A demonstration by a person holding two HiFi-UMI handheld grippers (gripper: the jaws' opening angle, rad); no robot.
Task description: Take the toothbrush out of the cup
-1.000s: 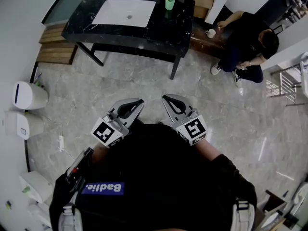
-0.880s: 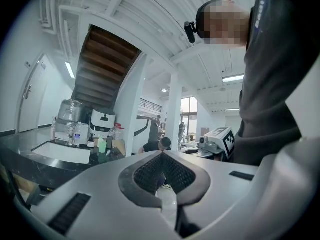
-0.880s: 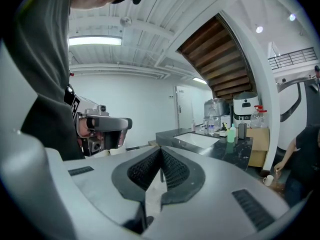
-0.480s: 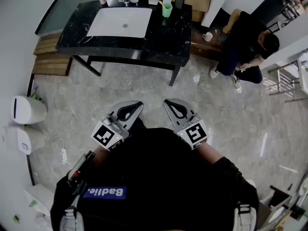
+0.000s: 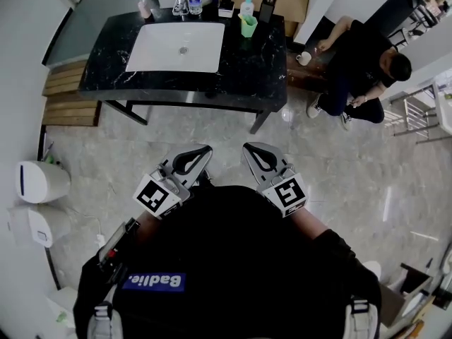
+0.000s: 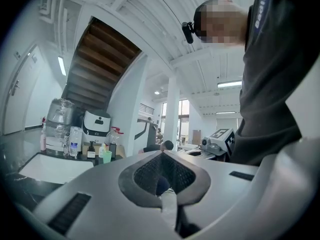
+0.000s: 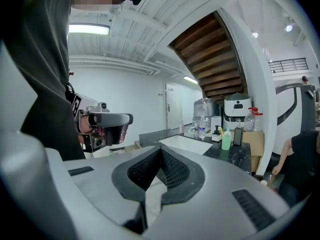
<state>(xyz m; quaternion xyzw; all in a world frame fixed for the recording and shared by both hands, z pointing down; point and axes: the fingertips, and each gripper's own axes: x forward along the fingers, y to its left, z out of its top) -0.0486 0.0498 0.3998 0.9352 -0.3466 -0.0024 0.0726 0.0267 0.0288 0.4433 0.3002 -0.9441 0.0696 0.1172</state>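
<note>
A green cup point(image 5: 248, 25) stands at the back right of the black counter point(image 5: 247, 62), beside the white sink point(image 5: 176, 46); a yellowish toothbrush point(image 7: 220, 131) sticks out of it. The cup also shows small in the left gripper view point(image 6: 106, 156) and the right gripper view point(image 7: 226, 142). My left gripper point(image 5: 203, 150) and right gripper point(image 5: 247, 147) are held close to my body over the floor, far short of the counter. Both are shut with nothing between the jaws, as seen along the left gripper point(image 6: 162, 153) and the right gripper point(image 7: 160, 149).
Bottles and a dispenser point(image 5: 267, 7) line the counter's back edge. A person point(image 5: 360, 58) crouches at the right near a white mug point(image 5: 304, 58). White bins point(image 5: 41, 181) stand at the left wall, wooden pallets point(image 5: 65, 101) beside the counter. Marble floor point(image 5: 212, 129) lies between me and the counter.
The counter has slid lower and grown a little in the head view, so I have come closer to it. Both grippers keep their pose, still shut.
</note>
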